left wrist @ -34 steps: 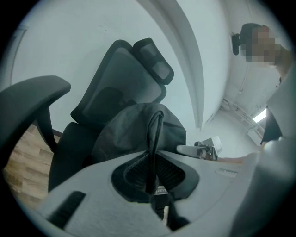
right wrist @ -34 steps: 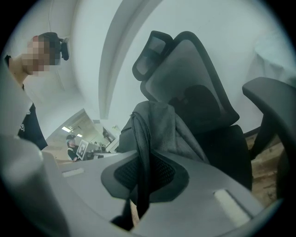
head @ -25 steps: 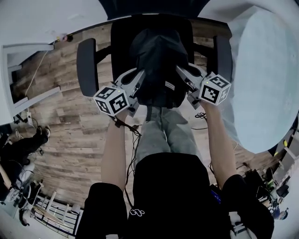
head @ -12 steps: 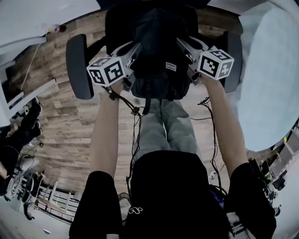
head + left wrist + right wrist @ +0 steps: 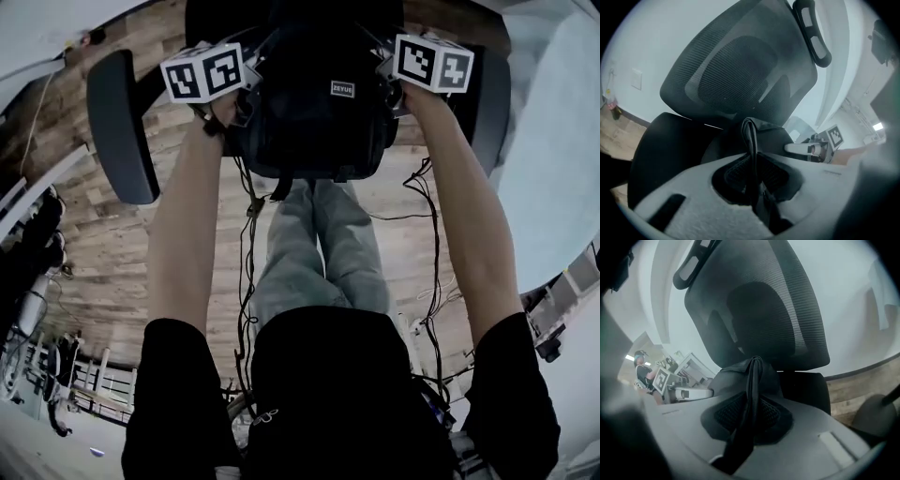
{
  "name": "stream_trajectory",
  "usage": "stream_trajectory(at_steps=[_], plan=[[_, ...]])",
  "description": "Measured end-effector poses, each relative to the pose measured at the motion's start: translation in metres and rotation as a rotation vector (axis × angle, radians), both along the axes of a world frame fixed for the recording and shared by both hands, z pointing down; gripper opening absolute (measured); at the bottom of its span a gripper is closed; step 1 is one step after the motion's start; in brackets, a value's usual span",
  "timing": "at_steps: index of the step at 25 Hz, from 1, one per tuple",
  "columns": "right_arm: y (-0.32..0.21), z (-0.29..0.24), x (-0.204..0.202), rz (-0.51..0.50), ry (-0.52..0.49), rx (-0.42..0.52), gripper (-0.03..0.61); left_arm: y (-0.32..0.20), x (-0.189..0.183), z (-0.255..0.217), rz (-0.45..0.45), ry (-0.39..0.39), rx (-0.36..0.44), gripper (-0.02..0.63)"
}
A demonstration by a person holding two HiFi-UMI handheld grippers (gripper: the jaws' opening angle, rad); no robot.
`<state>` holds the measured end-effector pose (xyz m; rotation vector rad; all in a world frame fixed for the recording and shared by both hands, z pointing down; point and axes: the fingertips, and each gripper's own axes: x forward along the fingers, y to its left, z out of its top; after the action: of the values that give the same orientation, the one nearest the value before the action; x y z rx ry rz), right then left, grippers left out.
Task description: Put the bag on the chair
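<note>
Head view, from above the person's shoulders, has the bag (image 5: 314,103) carried forward since a second ago. Then it hung short of the chair (image 5: 120,127), over the knees. Now both arms are stretched out and it sits between the two armrests (image 5: 492,103), on the seat as far as I can judge. The other change is in the grip. The left claw (image 5: 752,164) and the right claw (image 5: 750,408) are both opening at this moment, each with a carrying strap running up between its pads. In the left gripper view the strap (image 5: 750,136) stands slack in the gap, with pad showing on either side of it. The right gripper view shows its own strap the same way, no longer pinched. That reads to me as the let-go: the placing is all but done, and what remains is to draw both claws back clear of the straps. The bag's dark top lies just beyond each claw's tips, low against the mesh backrest (image 5: 740,70), with one claw on either side of it.
</note>
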<state>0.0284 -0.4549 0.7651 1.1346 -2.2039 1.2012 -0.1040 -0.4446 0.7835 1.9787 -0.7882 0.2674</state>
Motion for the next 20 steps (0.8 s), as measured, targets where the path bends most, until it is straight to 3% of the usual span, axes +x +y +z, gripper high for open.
stream_trajectory(at_steps=[4,8,10,13,17,20], plan=[[-0.003,0.023,0.007,0.014,0.04,-0.046,0.079,-0.004,0.003,0.022,-0.006,-0.045,-0.017,0.047],[-0.002,0.025,0.012,0.024,0.161,-0.059,0.138,-0.009,-0.013,0.022,-0.037,-0.159,-0.011,0.119],[0.005,0.016,0.012,0.018,0.204,-0.038,0.205,-0.009,-0.031,0.014,-0.091,-0.19,0.006,0.124],[0.021,0.0,0.018,0.029,0.232,0.003,0.218,0.002,-0.049,-0.003,-0.184,-0.114,-0.002,0.13],[0.042,-0.037,0.026,0.07,0.186,0.072,0.206,0.025,-0.063,-0.039,-0.247,-0.028,0.022,0.119],[0.059,-0.067,0.028,0.104,0.134,0.101,0.188,0.045,-0.065,-0.072,-0.261,0.025,0.063,-0.003]])
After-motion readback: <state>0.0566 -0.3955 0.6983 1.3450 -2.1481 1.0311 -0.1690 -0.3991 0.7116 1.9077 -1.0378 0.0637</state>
